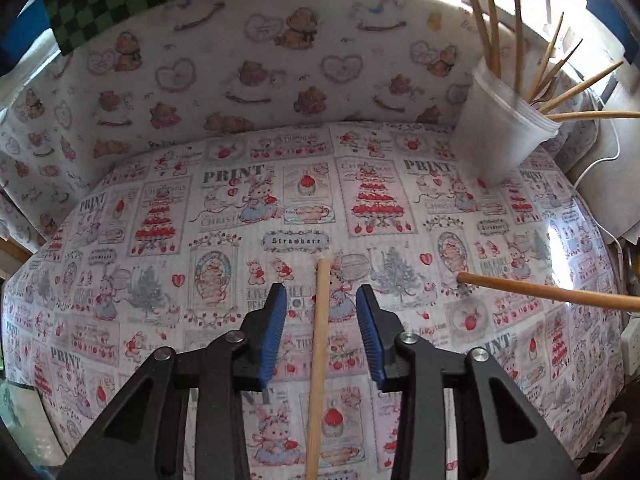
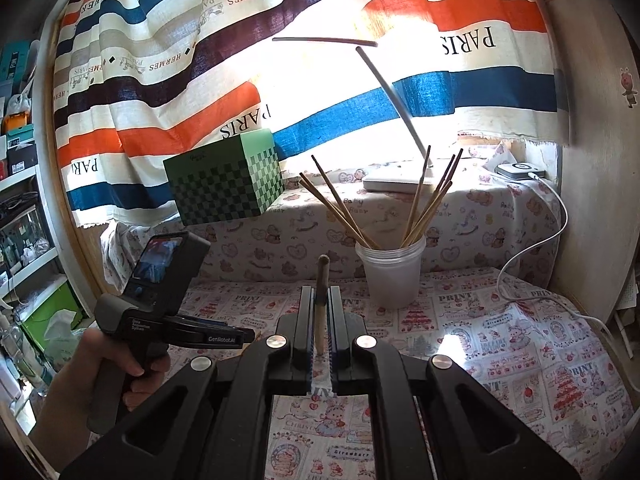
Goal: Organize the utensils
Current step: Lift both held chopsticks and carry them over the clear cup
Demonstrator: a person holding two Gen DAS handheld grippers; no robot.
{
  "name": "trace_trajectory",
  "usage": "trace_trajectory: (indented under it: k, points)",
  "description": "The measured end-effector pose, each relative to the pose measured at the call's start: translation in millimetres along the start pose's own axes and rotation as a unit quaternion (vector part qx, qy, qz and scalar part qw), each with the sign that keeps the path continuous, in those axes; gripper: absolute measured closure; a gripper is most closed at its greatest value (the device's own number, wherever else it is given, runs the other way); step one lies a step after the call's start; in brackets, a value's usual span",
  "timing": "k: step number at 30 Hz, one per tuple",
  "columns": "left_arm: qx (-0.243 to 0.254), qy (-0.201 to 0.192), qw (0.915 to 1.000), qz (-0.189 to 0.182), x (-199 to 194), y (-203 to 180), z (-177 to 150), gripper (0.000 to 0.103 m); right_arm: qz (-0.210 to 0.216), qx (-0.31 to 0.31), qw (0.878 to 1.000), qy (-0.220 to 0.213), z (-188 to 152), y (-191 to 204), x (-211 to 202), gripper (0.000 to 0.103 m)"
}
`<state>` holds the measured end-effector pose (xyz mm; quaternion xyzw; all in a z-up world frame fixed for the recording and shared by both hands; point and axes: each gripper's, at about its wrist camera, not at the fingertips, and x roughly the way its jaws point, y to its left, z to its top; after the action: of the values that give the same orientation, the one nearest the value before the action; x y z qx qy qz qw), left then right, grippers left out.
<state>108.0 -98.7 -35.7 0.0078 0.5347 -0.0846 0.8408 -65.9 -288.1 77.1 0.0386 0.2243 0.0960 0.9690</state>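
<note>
Right tool [image 2: 320, 312]: jaws pressed together on a single wooden chopstick [image 2: 321, 280], which stands nearly upright between the pads, dark tip above them. It is held off the bench, in front of and a little left of the translucent plastic cup [image 2: 391, 276].

Left tool [image 1: 321, 320]: jaws spread, gripping nothing. A second chopstick [image 1: 319, 356] lies flat on the patterned bench cover [image 1: 160, 240], running lengthwise through the gap between the pads; contact with either pad is not evident.

A third stick [image 1: 548, 291] enters the left view from the right edge. Whether it is the one the right tool carries, I cannot tell.

The cup already holds a fanned bundle of chopsticks [image 2: 424, 208] and stands near the back right of the bench.

Step in hand, as judged: carrying one stick to the cup while the other waits for pickup.

Next move calls for bringing the stick's lower end over the cup rim among the splayed sticks before releasing it; the left jaws need closing squarely on the lying stick.
</note>
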Motion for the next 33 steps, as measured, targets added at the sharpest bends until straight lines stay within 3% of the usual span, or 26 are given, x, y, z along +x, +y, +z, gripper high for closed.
trace_trajectory:
  k: [2, 4, 5, 7, 10, 15, 23, 29, 33]
  points:
    - [0.001, 0.030, 0.9995, -0.005, 18, -2, 6, 0.075, 0.001, 0.000, 1.000, 0.000, 1, -1, 1, 0.097]
    - [0.014, 0.022, 0.9995, 0.020, 22, -7, 8, 0.075, 0.002, 0.000, 1.000, 0.000, 1, -1, 1, 0.097]
    - [0.019, 0.018, 0.9993, 0.026, 22, -9, 8, 0.079, 0.003, 0.001, 1.000, 0.001, 2, -2, 2, 0.097]
    - [0.024, 0.023, 0.9993, 0.017, 21, -12, 6, 0.097, 0.006, 0.003, 1.000, 0.001, 2, -3, 2, 0.097]
    - [0.013, 0.019, 0.9997, -0.004, 12, -10, 7, 0.097, 0.004, 0.004, 1.000, 0.002, 3, -5, 3, 0.097]
    - [0.007, -0.063, 0.9980, -0.007, -54, -7, 8, 0.097, 0.005, 0.006, 1.000, 0.007, 4, -7, 3, 0.097]
    - [0.010, -0.208, 0.9781, -0.002, -176, 0, 9, 0.097, 0.002, 0.008, 1.000, 0.009, 2, -4, 1, 0.097]
    - [0.043, -0.269, 0.9620, 0.016, -217, -18, -8, 0.097, 0.000, 0.003, 1.000, 0.002, 8, 1, -5, 0.097]
    - [0.059, -0.292, 0.9545, -0.005, -233, -32, -10, 0.097, -0.011, 0.000, 1.000, 0.001, 15, -1, -9, 0.097]
